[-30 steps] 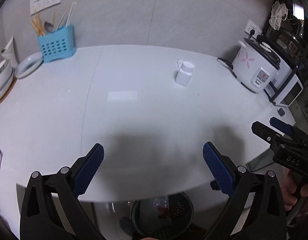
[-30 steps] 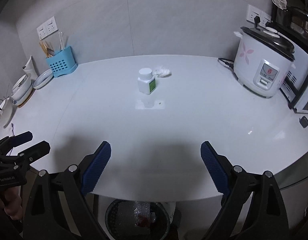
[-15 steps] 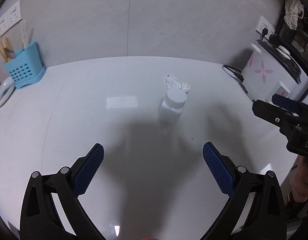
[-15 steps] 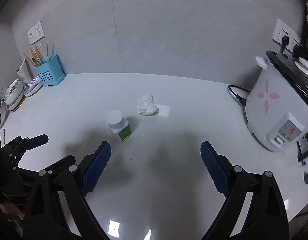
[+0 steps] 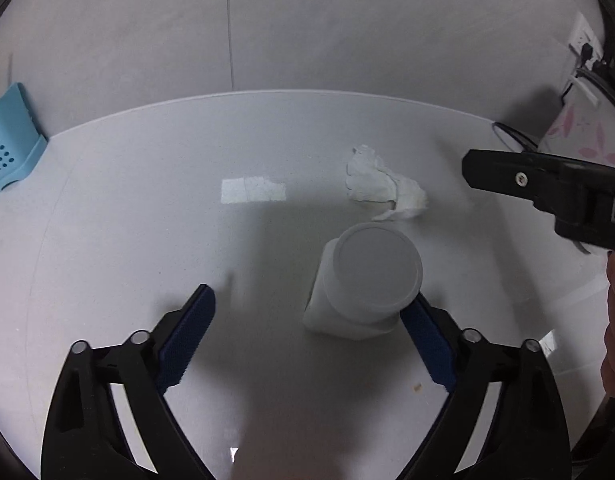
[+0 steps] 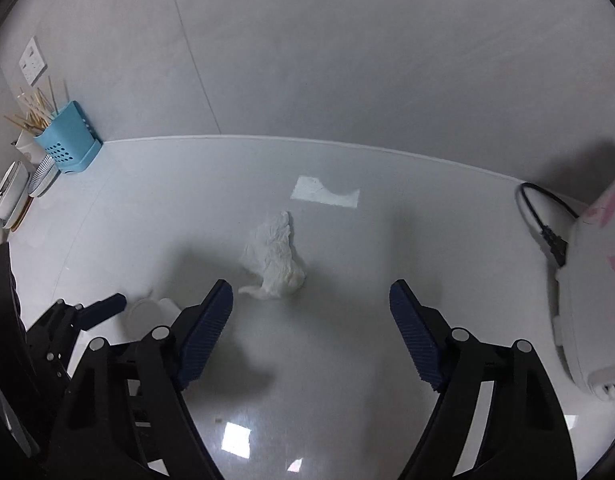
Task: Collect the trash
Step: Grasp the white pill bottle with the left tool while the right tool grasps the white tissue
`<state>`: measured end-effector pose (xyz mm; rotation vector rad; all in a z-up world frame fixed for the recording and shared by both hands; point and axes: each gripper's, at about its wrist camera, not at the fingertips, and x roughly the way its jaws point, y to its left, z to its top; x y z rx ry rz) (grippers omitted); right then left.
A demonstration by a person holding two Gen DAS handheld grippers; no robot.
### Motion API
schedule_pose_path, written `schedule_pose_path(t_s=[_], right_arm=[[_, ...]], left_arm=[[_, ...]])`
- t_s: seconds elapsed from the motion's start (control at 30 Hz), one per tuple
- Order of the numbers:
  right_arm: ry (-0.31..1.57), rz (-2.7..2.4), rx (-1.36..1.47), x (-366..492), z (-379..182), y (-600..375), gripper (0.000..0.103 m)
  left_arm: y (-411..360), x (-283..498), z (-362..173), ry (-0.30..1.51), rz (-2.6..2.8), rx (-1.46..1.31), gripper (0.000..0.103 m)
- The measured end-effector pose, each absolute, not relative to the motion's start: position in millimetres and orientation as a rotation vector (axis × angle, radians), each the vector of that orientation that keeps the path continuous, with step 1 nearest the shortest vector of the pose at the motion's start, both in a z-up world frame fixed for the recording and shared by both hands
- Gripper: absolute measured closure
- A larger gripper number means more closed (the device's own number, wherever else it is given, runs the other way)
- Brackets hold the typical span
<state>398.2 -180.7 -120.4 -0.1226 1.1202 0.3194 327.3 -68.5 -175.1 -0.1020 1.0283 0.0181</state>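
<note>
A blue holder (image 6: 69,136) full of sticks stands far left by the wall, with some plates (image 6: 27,184) next to it. The white surface (image 5: 127,220) is shiny.

The left tongs (image 5: 307,344) point down at a small white bottle (image 5: 363,284). The bottle stands up between the two blue pads. The pad on the right side looks like it is just touching the bottle, but the other pad is well apart from it. These tongs are apart and closing.

Just behind the bottle lies a crumpled white tissue (image 6: 275,258). The right tongs (image 6: 310,344) point down at it. The tissue lies on the surface, just ahead of the blue pads and nearer the left one. These tongs are apart too, and closing, with nothing held.

A white rice cooker (image 6: 591,292) with pink flowers sits far right, and its black cord (image 6: 541,220) runs beside it.
</note>
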Motion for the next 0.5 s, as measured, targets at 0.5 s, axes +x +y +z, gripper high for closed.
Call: schedule_pose_path(t_s=[0.5], right_arm=[[1.250,0.355,-0.158,439,-181,-134,0.052]], left_arm=[[-29,339,-176,1.018,0.109,-0.140,0.062]])
